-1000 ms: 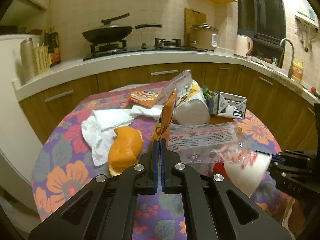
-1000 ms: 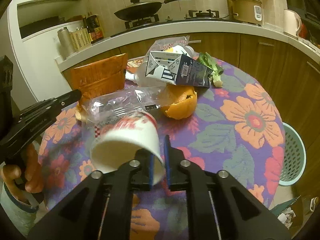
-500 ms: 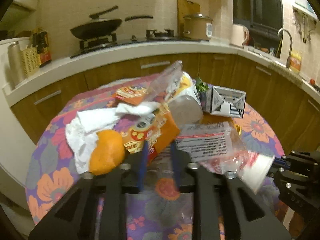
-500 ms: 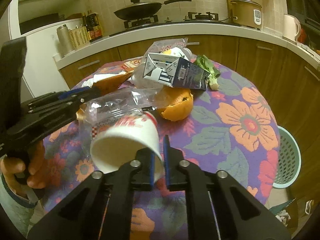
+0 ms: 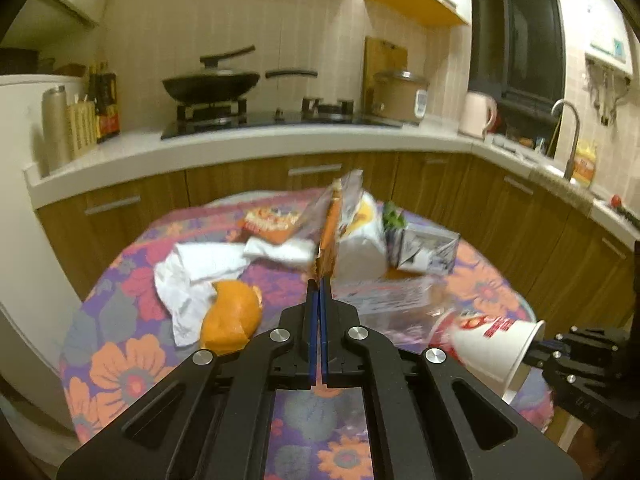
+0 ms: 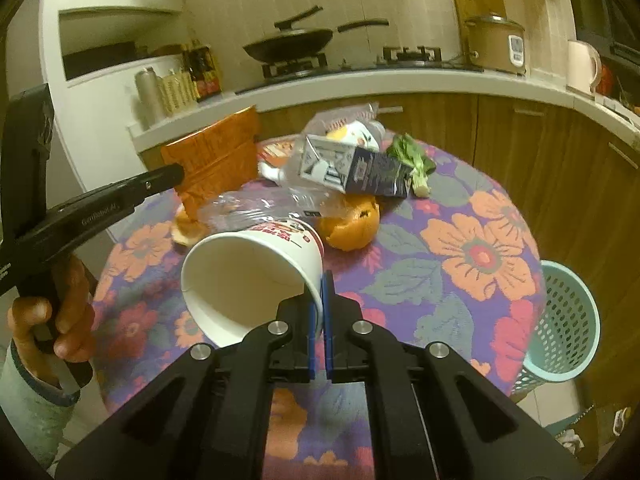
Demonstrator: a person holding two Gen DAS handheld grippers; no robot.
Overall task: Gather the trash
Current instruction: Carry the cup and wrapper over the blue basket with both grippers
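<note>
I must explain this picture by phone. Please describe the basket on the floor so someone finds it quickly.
Start at the round table with the flowered cloth. Look down past its right edge to the floor: the basket stands there. It is pale green plastic with mesh walls, the only such container in view.

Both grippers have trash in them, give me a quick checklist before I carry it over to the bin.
1. Left gripper shut on the orange snack wrapper: ok.
2. Right gripper shut on the rim of the white paper cup: ok.
3. Cup empty inside: ok, only white wall shows.
4. Clear plastic bag free of the cup: cannot tell, it lies against it.
5. Teal mesh bin in sight beside the floral table: ok.
6. Bin has room: cannot tell.
</note>
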